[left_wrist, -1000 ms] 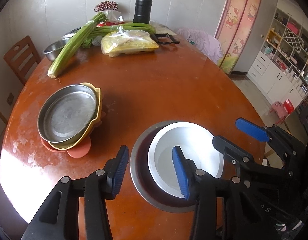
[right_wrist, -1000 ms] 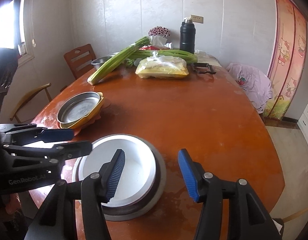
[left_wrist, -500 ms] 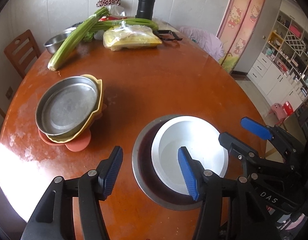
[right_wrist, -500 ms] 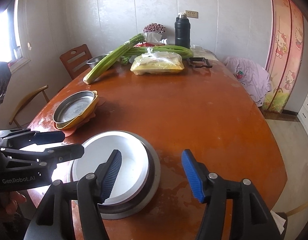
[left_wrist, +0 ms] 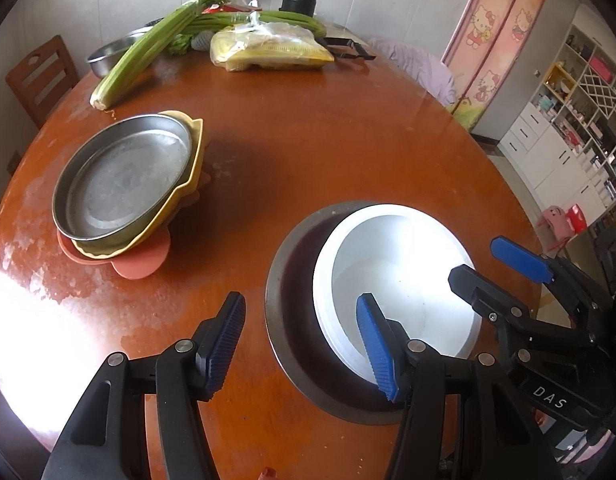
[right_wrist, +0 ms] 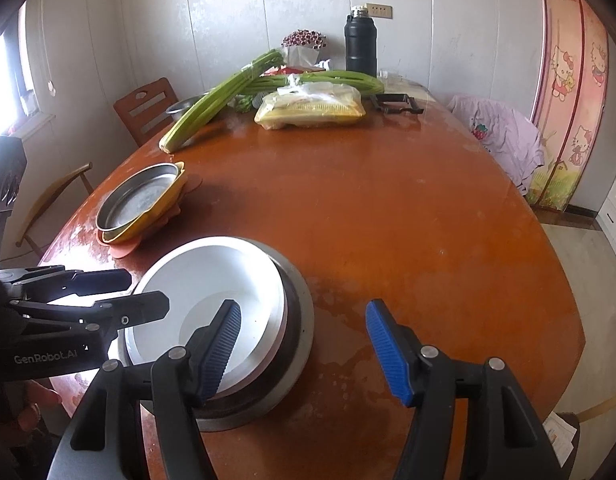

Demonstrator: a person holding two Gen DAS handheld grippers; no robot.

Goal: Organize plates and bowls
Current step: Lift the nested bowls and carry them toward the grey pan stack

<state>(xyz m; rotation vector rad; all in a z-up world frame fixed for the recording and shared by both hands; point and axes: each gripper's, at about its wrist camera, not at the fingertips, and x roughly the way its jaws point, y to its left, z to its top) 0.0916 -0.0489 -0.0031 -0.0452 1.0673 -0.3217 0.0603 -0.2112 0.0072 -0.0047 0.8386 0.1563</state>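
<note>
A white bowl point(left_wrist: 399, 276) sits nested inside a larger steel bowl point(left_wrist: 292, 300) near the table's front edge; both also show in the right wrist view, white bowl point(right_wrist: 212, 284) and steel bowl point(right_wrist: 300, 344). To the left stands a stack: a steel plate point(left_wrist: 124, 180) on a yellow dish point(left_wrist: 188, 176) on an orange plate point(left_wrist: 144, 264), also seen in the right wrist view point(right_wrist: 140, 200). My left gripper point(left_wrist: 304, 344) is open and empty, straddling the steel bowl's left rim. My right gripper point(right_wrist: 304, 348) is open and empty, straddling its right rim.
At the far end of the round wooden table point(left_wrist: 327, 140) lie celery stalks point(left_wrist: 148, 52), a yellow bag of food point(left_wrist: 268, 50), a steel basin point(left_wrist: 108, 54), a black flask point(right_wrist: 360, 44) and a black tool point(right_wrist: 395, 104). A wooden chair point(left_wrist: 40, 76) stands at left.
Both grippers have drawn back and lifted slightly from the nested bowls, still open. The bowls and the plate stack have not moved.
</note>
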